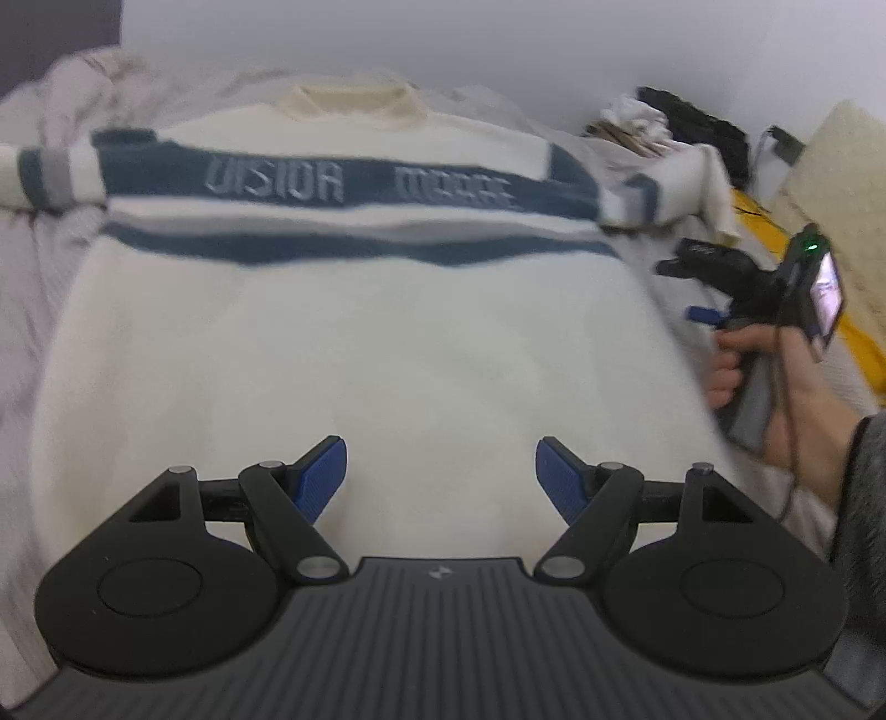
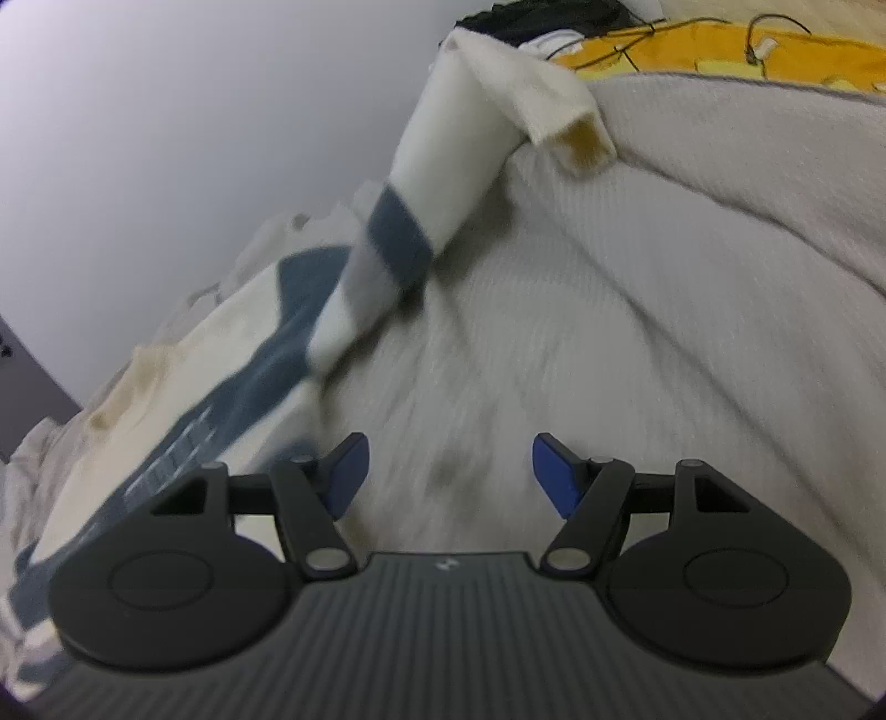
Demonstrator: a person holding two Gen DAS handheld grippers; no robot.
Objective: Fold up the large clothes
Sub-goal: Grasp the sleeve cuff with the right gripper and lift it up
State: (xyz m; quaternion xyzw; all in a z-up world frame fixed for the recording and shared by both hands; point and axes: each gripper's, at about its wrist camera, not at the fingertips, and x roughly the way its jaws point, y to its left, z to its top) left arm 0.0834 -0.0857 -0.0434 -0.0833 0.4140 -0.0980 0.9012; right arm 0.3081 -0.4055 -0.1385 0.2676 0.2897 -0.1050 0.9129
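A cream sweater (image 1: 354,343) with blue bands and lettering lies flat on the bed, collar at the far end. My left gripper (image 1: 441,476) hovers over its lower body, jaws open with nothing between them. In the left wrist view the right gripper (image 1: 698,266) is at the sweater's right side, held by a hand (image 1: 775,382). The right wrist view shows the sweater's right sleeve (image 2: 432,183) stretched across the bedcover, cuff folded over at the far end. My right gripper (image 2: 449,471) stands open above bare bedcover, just right of the sweater's body (image 2: 183,399).
A pale grey ribbed bedcover (image 2: 664,310) lies under everything. A yellow cloth (image 2: 720,50) with cables and dark clutter (image 1: 692,127) sits at the far right. A white wall (image 1: 443,39) stands behind the bed. A pale pillow (image 1: 830,183) rests at the right edge.
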